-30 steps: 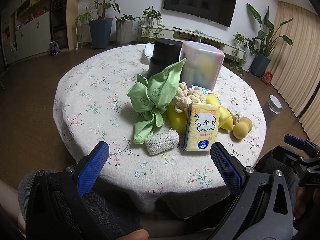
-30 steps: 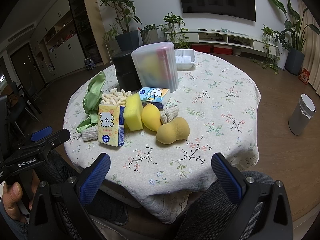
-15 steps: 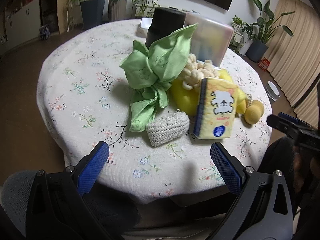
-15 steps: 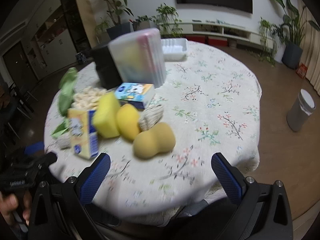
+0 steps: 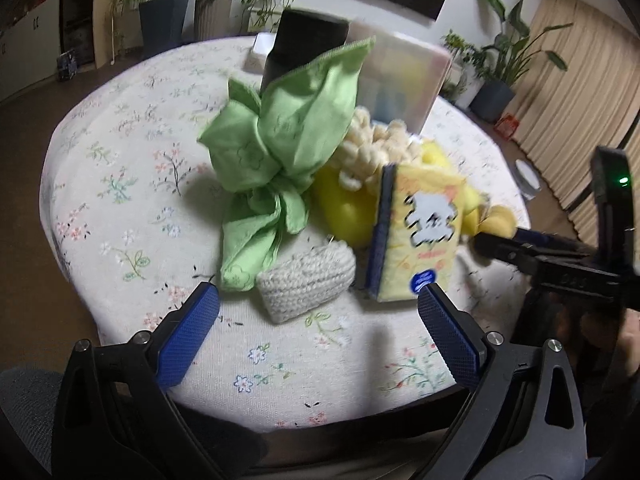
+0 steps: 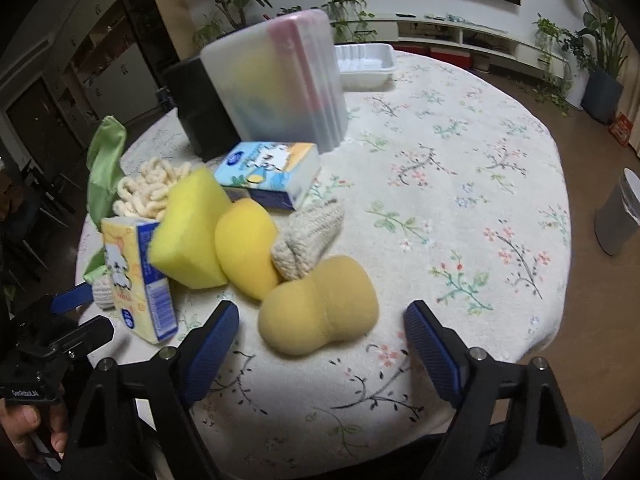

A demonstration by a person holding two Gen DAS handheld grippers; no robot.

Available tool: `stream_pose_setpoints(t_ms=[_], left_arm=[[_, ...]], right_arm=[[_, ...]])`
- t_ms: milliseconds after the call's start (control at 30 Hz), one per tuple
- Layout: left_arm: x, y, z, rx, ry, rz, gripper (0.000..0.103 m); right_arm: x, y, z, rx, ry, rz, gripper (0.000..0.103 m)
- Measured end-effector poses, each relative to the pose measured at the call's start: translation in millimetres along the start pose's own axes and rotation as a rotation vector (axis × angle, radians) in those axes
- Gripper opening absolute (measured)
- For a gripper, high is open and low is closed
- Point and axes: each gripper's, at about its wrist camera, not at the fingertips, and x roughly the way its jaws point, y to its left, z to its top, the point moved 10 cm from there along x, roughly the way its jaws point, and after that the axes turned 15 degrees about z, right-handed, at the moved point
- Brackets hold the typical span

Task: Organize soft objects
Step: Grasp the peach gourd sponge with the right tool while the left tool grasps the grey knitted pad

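The counter [image 6: 460, 184] wears a matt, woven floral cloth. The green cloth [image 5: 280, 140] looks soft and crumpled. The knitted pouch [image 5: 306, 284] is coarse yarn; the tan sponge [image 6: 320, 312] is matt and finely porous. The tissue pack [image 5: 416, 240] has a glossy wrapper. The storage box [image 6: 280, 84] is frosted plastic. The fingers [image 6: 212, 352] carry blue textured pads.

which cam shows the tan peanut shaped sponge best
The right wrist view. The tan peanut-shaped sponge lies whole and unobstructed there, just ahead of the right gripper, whose jaws are closing with nothing between them. The left wrist view shows only a blurred sliver behind the yellow tissue pack.
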Motion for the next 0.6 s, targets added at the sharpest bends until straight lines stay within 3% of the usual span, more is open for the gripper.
stream_pose_setpoints(t_ms=[367,467,600], left_arm=[[0,-21,-1,0.088,-0.027,-0.02,0.093],[8,-24,-7,0.119,0.002,-0.013,0.069],[8,-27,-9,0.148,-0.005,0.009,0.068]], right_arm=[[3,-3,-1,-0.027,0.006,-0.033,0.079],[2,-5,1,-0.048,0.006,-0.067,0.068],[3,0,0,-0.079,0.01,-0.058,0.059]])
